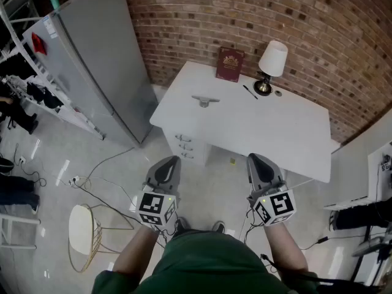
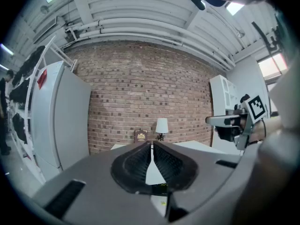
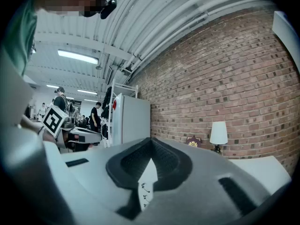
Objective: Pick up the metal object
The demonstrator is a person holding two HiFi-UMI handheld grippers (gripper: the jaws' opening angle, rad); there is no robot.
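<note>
1. A white desk [image 1: 288, 133] with drawers in its front stands against a red brick wall [image 1: 202, 17].
2. The small silver metal object [image 1: 205, 100], a flat bar on a short stem, lies on the worktop near its left edge, about midway between the back-left and front-left corners. Nothing touches it.
3. A dark red book with a gold crest [image 1: 229, 64] stands upright at the worktop's back edge, leaning on the wall.
4. Just right of the book stands a table lamp with a white shade and a brass base [image 1: 271, 66]. A thin black pen [image 1: 250, 92] lies in front of it.
5. The left gripper [image 1: 173, 160] is held over the floor in front of the desk, well apart from the silver metal object. Its claw is pressed together, with nothing between the ribbed black pads.
6. The right gripper [image 1: 254, 158] is held beside it, also short of the desk's front edge. Its claw is likewise closed, tip to tip, and empty.
7. A tall grey refrigerator [image 1: 98, 60] stands left of the desk.
8. A wire stool with a pale round seat [image 1: 82, 228] stands on the floor at the lower left, among loose cables.
</note>
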